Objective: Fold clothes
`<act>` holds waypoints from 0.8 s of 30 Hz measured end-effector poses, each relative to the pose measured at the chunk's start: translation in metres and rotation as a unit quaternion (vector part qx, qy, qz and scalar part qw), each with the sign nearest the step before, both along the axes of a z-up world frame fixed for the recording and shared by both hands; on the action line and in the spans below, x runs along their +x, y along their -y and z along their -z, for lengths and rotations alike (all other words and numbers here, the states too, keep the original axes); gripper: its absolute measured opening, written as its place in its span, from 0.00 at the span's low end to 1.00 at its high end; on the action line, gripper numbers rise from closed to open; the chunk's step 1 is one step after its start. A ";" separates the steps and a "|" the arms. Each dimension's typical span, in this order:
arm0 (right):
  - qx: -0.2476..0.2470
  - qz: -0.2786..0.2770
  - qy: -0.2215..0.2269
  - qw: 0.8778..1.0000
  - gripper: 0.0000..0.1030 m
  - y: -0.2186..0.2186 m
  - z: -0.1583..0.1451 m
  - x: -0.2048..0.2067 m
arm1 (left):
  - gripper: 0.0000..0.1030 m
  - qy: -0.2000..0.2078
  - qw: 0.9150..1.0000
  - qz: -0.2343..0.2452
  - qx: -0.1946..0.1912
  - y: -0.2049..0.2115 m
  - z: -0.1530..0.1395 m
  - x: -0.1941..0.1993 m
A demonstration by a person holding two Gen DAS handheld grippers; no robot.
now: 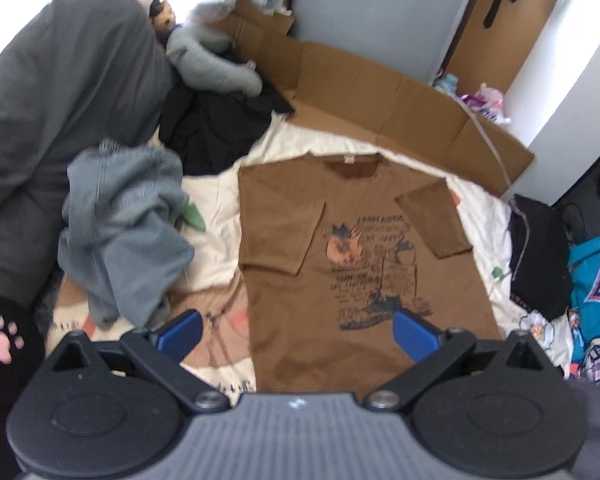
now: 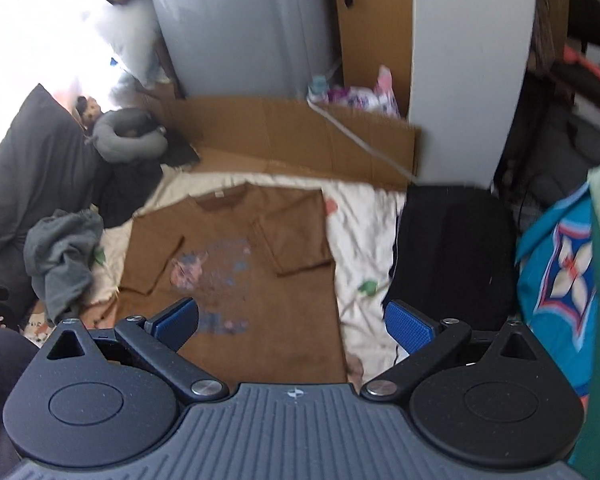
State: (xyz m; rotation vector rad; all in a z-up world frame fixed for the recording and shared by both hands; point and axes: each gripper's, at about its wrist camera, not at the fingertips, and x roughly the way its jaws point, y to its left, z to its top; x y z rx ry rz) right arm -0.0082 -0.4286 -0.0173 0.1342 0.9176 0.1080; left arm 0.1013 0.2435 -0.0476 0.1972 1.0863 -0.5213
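With both sleeves already folded in, left gripper (image 1: 296,330) and right gripper (image 2: 292,320) hang wide open and empty above the hem of the brown t-shirt (image 1: 340,280) flat on the bedsheet (image 1: 216,248); next, probably pinch both hem corners evenly and fold toward the collar (image 1: 354,166).

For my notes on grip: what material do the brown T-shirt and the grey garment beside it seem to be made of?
Brown T-shirt: probably thin cotton jersey, matte; it lies flat with crisp sleeve folds. Grey garment: seemingly thicker fleece or sweatshirt knit, bunching in bulky soft folds.
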 end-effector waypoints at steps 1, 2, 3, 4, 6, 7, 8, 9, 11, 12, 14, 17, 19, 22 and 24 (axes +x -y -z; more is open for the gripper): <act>0.005 0.005 -0.004 1.000 0.99 0.004 0.011 -0.001 | 0.99 -0.006 1.000 -0.004 0.001 -0.002 0.009 -0.001; 0.010 0.010 -0.007 1.000 0.99 0.007 0.022 -0.003 | 0.99 -0.011 1.000 -0.009 0.005 -0.004 0.018 -0.002; 0.015 0.014 -0.009 1.000 0.99 0.011 0.032 -0.005 | 0.99 -0.015 1.000 -0.011 0.009 -0.005 0.027 -0.003; 0.019 0.018 -0.012 1.000 0.99 0.014 0.042 -0.007 | 0.99 -0.019 1.000 -0.014 0.012 -0.007 0.036 -0.003; 0.023 0.022 -0.017 0.999 0.99 0.019 0.060 -0.010 | 0.99 -0.030 0.999 -0.020 0.020 -0.011 0.052 -0.006; 0.025 0.024 -0.020 0.999 0.99 0.022 0.069 -0.012 | 0.98 -0.036 0.999 -0.023 0.022 -0.013 0.059 -0.007; 0.029 0.028 -0.024 0.999 0.99 0.025 0.078 -0.013 | 0.98 -0.042 0.998 -0.026 0.025 -0.015 0.066 -0.008; 0.033 0.032 -0.029 0.999 0.99 0.029 0.087 -0.015 | 0.97 -0.048 0.998 -0.030 0.028 -0.017 0.072 -0.009; 0.041 0.043 -0.046 0.997 0.99 0.036 0.105 -0.015 | 0.96 -0.057 0.997 -0.035 0.032 -0.021 0.082 -0.009; 0.044 0.048 -0.054 0.996 0.99 0.039 0.114 -0.016 | 0.96 -0.061 0.997 -0.036 0.032 -0.023 0.086 -0.009; 0.051 0.057 -0.070 0.995 0.99 0.046 0.133 -0.017 | 0.94 -0.069 0.996 -0.041 0.030 -0.025 0.093 -0.009; 0.059 0.059 -0.077 0.993 0.99 0.053 0.155 -0.020 | 0.94 -0.082 0.995 -0.049 0.031 -0.028 0.104 -0.007; 0.065 0.059 -0.081 0.993 0.98 0.058 0.169 -0.022 | 0.94 -0.083 0.994 -0.050 0.041 -0.028 0.112 -0.007; 0.069 0.068 -0.093 0.991 0.98 0.065 0.191 -0.024 | 0.93 -0.087 0.994 -0.050 0.049 -0.027 0.125 -0.007; 0.074 0.072 -0.100 0.990 0.96 0.068 0.204 -0.025 | 0.89 -0.097 0.992 -0.047 0.058 -0.028 0.132 -0.008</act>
